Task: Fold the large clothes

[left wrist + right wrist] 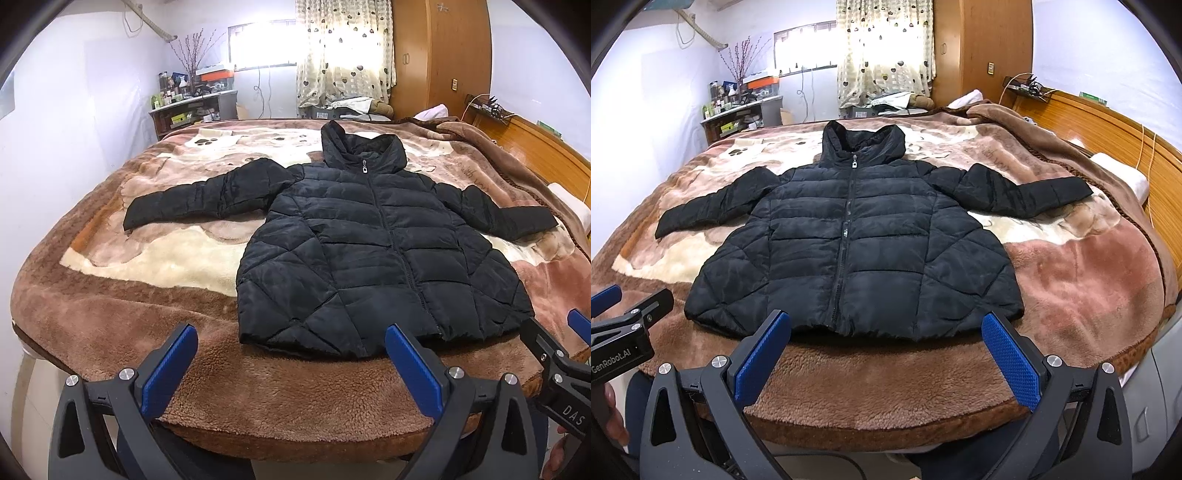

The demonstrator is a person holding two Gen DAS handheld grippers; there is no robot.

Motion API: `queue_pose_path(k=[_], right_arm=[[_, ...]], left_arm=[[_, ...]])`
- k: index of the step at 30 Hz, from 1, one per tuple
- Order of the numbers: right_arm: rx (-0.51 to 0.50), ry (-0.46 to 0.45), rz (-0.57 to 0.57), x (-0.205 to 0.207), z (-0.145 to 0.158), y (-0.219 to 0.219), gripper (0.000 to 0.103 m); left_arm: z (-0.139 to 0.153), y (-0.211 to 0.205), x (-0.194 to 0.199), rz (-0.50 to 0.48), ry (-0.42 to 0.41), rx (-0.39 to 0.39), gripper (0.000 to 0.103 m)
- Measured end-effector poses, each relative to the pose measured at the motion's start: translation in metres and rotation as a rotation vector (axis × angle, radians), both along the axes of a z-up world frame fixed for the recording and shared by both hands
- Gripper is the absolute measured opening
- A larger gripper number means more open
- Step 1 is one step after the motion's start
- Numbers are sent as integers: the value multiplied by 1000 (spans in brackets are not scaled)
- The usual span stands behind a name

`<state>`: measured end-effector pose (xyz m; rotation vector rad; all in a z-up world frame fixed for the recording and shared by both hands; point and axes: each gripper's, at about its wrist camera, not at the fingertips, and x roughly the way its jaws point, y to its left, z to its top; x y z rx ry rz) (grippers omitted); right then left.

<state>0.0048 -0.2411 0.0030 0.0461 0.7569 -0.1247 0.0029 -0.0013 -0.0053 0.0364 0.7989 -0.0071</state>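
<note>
Jacket (373,243) lies flat, zipped, sleeves spread on blanket (155,258).

Both wrist views at bed's foot, facing headward (sharing jacket (373,251))

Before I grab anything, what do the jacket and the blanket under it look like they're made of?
Jacket: looks like thin synthetic shell, maybe nylon, padded; the stitched quilting puffs up and the black surface has a slight sheen. Blanket: thick plush fleece, matte; fuzzy, clumped pile shows along its near edge.
</note>
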Motion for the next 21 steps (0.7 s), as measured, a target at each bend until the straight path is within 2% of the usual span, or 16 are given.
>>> queue_pose_path(k=[21], right_arm=[[-1, 2, 1, 0, -1, 0, 103]], left_arm=[[-1, 4, 0, 1, 15, -5, 103]])
